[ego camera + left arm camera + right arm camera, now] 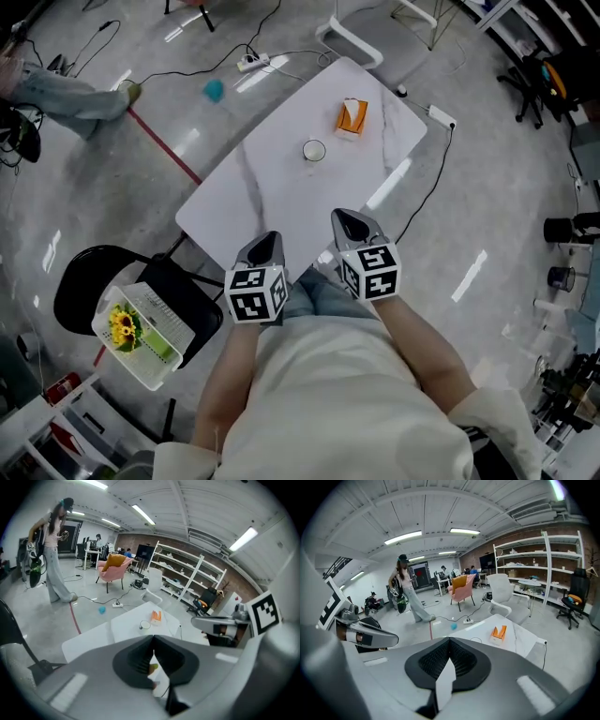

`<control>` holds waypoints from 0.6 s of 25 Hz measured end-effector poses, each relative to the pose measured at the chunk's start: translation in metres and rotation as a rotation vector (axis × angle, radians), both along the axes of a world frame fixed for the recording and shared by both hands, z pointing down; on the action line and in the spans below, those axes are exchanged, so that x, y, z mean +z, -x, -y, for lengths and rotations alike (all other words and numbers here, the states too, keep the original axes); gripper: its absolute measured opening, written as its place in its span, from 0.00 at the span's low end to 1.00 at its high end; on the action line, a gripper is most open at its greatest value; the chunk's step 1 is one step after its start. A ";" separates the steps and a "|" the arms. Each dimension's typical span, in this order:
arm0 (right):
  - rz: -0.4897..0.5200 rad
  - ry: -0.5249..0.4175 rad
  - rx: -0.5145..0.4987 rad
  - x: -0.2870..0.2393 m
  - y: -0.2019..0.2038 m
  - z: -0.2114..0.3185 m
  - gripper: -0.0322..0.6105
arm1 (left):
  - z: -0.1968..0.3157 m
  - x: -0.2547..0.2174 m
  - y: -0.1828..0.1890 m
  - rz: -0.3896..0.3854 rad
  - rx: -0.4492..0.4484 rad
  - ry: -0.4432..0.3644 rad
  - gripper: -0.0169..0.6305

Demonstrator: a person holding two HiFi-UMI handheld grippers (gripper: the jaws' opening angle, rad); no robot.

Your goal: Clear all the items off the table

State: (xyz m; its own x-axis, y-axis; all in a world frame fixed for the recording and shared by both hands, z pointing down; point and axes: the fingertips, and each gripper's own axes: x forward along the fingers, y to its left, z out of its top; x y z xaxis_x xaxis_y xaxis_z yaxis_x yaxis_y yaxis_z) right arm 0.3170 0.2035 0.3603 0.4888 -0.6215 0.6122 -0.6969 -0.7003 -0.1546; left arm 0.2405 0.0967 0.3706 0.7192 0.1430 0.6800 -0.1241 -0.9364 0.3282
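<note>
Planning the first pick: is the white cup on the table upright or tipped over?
Upright: in the head view the cup shows its round open rim facing up, standing on the table.

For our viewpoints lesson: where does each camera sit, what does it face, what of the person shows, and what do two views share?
Head view: on the head, steeply down at the table; arms, left tool, right tool show.
Left gripper view: on left tool, along its shut jaws toward the table; right tool shows.
Right gripper view: on right tool, likewise; left tool shows.
Shared: the orange box.
</note>
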 end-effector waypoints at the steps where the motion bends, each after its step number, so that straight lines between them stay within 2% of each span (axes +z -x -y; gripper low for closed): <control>1: -0.002 0.000 0.015 -0.001 0.002 -0.001 0.05 | -0.001 0.000 0.001 0.000 0.017 0.001 0.04; 8: 0.005 0.000 0.083 -0.004 0.016 -0.011 0.05 | -0.006 0.002 0.002 0.002 0.092 0.008 0.04; 15: -0.009 -0.012 0.148 -0.017 0.006 -0.018 0.05 | -0.010 -0.003 -0.006 -0.011 0.153 0.006 0.04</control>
State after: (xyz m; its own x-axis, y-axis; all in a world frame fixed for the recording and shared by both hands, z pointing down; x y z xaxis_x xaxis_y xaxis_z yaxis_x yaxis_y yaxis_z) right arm 0.3112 0.2215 0.3438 0.5815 -0.5496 0.5999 -0.5874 -0.7937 -0.1578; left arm 0.2466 0.1072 0.3677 0.6962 0.2552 0.6710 0.0231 -0.9422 0.3343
